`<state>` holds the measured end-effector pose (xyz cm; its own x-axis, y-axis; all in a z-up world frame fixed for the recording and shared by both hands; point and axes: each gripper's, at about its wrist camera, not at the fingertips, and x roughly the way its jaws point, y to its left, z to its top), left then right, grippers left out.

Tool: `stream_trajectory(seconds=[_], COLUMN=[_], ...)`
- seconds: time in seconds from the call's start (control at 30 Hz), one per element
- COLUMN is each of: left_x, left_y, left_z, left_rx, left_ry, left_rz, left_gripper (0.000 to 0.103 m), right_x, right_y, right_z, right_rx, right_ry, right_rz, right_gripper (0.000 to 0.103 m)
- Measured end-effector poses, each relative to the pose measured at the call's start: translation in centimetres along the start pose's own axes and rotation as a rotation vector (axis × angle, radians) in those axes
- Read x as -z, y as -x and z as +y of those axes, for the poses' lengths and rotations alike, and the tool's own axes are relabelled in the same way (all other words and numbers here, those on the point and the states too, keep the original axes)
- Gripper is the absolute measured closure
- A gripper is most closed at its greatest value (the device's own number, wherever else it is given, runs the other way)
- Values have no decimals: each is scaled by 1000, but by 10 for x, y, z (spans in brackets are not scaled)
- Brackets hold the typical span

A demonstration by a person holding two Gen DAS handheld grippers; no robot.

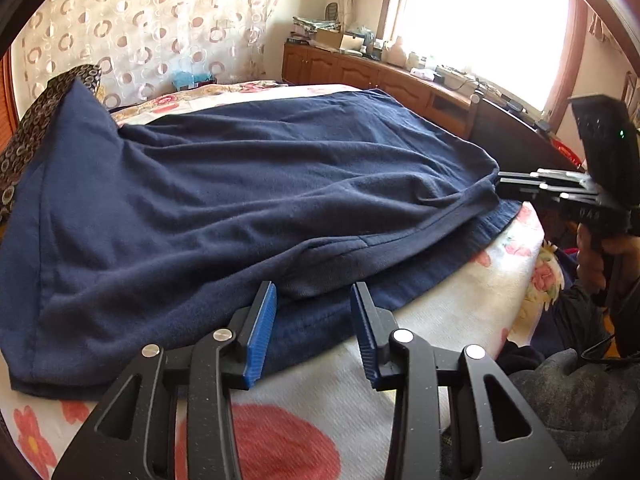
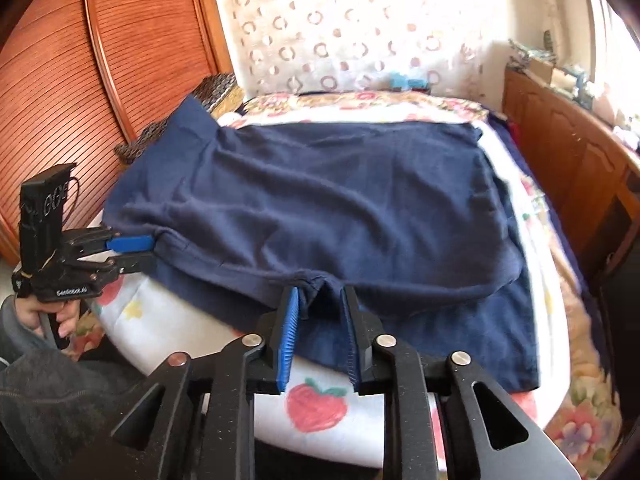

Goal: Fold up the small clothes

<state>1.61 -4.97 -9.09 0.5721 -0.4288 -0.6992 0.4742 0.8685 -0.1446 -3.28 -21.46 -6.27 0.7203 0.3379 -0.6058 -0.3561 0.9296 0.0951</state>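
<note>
A navy blue garment lies folded over itself on a floral bedspread; it also shows in the right wrist view. My left gripper is open at the garment's near edge, jaws apart and holding nothing. In the right wrist view the left gripper sits at the garment's left corner. My right gripper has its jaws apart around a bunched fold of the near edge, not clamped. In the left wrist view the right gripper touches the garment's right corner.
A patterned dark cloth lies at the bed's far left. A wooden cabinet with clutter runs under the bright window. A wooden slatted wardrobe stands left. The bedspread edge is near me.
</note>
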Motion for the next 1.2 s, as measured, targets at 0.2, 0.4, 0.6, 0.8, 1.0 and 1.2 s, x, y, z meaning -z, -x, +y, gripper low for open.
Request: stream_trajectory(seconds=[0.2,0.4,0.6,0.8,1.0,1.2], left_x=[-6,-4,-5,-2,-4,-3], left_y=[-9,-3,41,56,55,57], left_z=[-4,1,-3,-8,9,29], left_rx=[-24,-76,-28,-66,-99,-165], left_ry=[-24,-44,-23,-21,27,49], left_rz=[1,-9,-66,-65,-74,-70], left_gripper=[64,101,101,100,65,65], right_x=[-3,3,2,1,3,4], right_y=[7,3,-4,-6,-9,-12], right_z=[-9,-13,-17,-21,-21,-23], right_rx=[44,55,51,44,37,48], right_ry=[-33,-55,-62,-65,-57,-58], right_rz=[-40,-42,-32,-34,-28,-22], right_gripper=[80,80,80,80,80,80])
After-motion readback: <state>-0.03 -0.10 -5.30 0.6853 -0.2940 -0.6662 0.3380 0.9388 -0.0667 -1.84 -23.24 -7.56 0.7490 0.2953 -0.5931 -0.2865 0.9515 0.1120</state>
